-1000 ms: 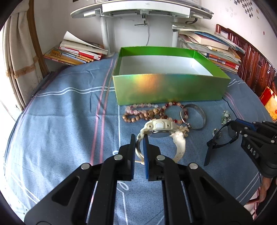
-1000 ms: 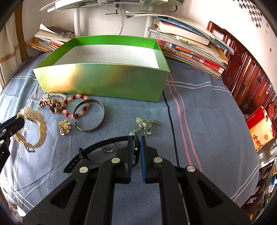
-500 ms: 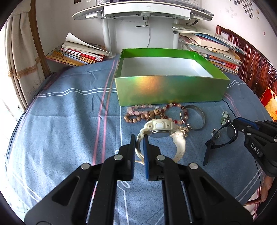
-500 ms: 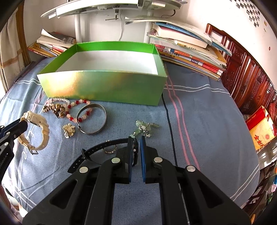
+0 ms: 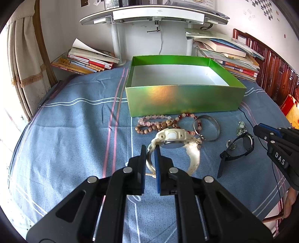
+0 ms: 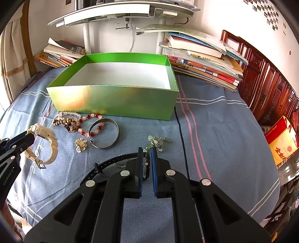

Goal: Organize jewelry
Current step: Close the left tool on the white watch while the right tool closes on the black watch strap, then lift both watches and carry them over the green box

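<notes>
L gripper (image 5: 150, 149), bottom centre of the left wrist view, is clamped on the strap of the cream watch (image 5: 175, 139); watch face tilts up toward the green box (image 5: 184, 100), which fills the upper centre of the frame w/ its white inside showing. R gripper (image 6: 145, 152), bottom centre of the right wrist view, is closed on the black watch (image 6: 119, 159), case pinched between the blue pads, strap curving off to lower left. In the left wrist view that black watch (image 5: 241, 147) hangs at the right edge from the R gripper tip.

Loose pieces on the blue striped cloth (image 6: 214, 130), just in front of the box: bead bracelets (image 6: 74, 121) at centre left, a metal bangle (image 6: 104, 135) overlapping the red/pink beads, a gold flower piece (image 6: 81, 144) just below-left of the bangle, a pale green charm cluster (image 6: 157, 142) just above the R gripper tips. Small sparkly ring partly hidden behind the black strap, can't make out more.

Book stacks (image 6: 203, 63) upper right and upper left behind the box; white stand (image 5: 155, 16) at top centre.
</notes>
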### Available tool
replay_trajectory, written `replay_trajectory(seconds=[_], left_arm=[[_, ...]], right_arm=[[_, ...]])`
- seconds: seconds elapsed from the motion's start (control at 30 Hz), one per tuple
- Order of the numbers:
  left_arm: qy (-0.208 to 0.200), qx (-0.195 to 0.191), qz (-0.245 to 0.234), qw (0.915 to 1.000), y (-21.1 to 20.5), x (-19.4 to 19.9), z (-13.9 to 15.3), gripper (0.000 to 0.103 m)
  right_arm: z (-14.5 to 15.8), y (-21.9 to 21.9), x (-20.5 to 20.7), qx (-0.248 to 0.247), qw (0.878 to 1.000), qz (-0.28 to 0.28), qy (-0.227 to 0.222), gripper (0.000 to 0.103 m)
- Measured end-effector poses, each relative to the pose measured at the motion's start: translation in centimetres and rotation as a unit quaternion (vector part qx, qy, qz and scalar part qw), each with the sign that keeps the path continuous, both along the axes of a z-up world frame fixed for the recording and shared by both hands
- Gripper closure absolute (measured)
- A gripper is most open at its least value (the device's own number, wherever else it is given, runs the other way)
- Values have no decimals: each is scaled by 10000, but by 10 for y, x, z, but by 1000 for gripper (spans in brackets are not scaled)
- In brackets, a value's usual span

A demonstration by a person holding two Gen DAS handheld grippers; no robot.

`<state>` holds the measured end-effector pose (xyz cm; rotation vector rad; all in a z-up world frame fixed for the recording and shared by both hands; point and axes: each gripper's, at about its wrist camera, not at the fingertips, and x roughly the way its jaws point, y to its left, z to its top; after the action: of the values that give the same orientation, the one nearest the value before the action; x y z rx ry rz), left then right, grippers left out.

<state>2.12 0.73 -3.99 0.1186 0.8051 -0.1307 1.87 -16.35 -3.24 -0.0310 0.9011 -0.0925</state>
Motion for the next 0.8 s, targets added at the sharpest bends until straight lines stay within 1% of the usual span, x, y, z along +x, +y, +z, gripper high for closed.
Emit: replay_trajectory(seconds=[0.17,0.33,0.53,0.63,0.7,0.73,0.8], left_arm=[[3,10,4,10000,-2,-3,0,94],[-12,22,-6,10000,-2,-4,1,94],[120,6,-24,9999,-1,4,-5,94],[121,-142,-27,9998,9,15,4,93],[74,-424,-117,9990,18,24,18,93],[20,-485,-131,9987,21,28,24,93],[-159,-483,-143,9986,24,35,39,93]], right_arm=[[-3,5,-2,41,9999,92,34,94],[3,4,-3,41,9999,87,-69,94],[-3,7,3,16,9999,140,34,94],[14,7,9,0,9996,171,-207,94],[34,5,13,57,9984,211,-515,94],[42,5,15,86,9978,238,-618,94],[57,4,18,128,9960,317,-823,94]])
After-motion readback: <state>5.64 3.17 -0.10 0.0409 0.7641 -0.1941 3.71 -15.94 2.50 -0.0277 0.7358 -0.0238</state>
